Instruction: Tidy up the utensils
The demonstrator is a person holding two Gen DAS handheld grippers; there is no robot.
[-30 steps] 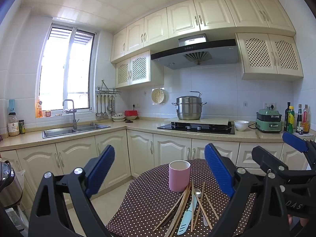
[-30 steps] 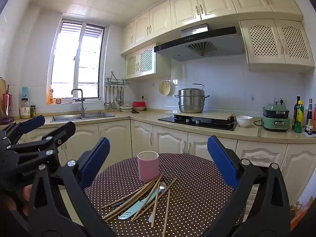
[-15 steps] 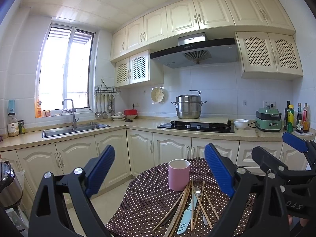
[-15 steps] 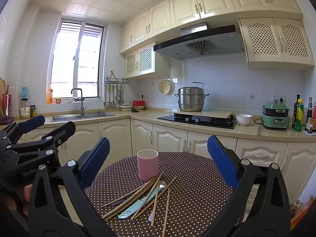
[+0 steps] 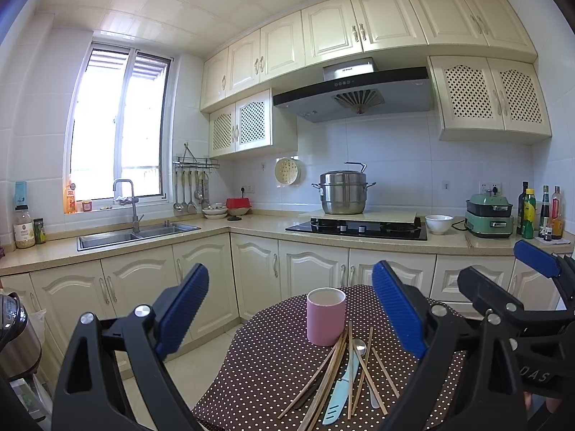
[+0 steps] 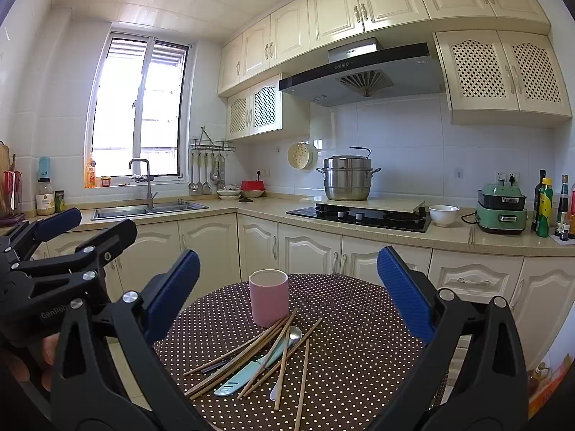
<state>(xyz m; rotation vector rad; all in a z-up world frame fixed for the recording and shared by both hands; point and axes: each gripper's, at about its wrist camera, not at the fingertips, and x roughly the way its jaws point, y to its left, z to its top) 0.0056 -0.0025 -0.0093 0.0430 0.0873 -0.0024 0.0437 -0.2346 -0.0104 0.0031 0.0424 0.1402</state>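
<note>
A pink cup [image 5: 325, 316] stands upright on a round table with a brown dotted cloth [image 5: 266, 366]; it also shows in the right wrist view [image 6: 268, 298]. In front of it lies a pile of wooden chopsticks [image 5: 334, 373] [image 6: 251, 352], a light blue knife [image 5: 339, 388] [image 6: 248, 373] and a metal spoon [image 5: 359, 348] [image 6: 294, 336]. My left gripper [image 5: 291, 309] is open and empty, held above the table short of the cup. My right gripper [image 6: 287, 287] is open and empty, also above the table. Each gripper shows at the edge of the other's view.
Cream kitchen cabinets and a counter run behind the table, with a sink [image 5: 136, 231], a stove with a steel pot [image 5: 343, 194], a white bowl [image 5: 438, 223], a green appliance [image 5: 488, 215] and bottles [image 5: 539, 212]. Floor lies left of the table.
</note>
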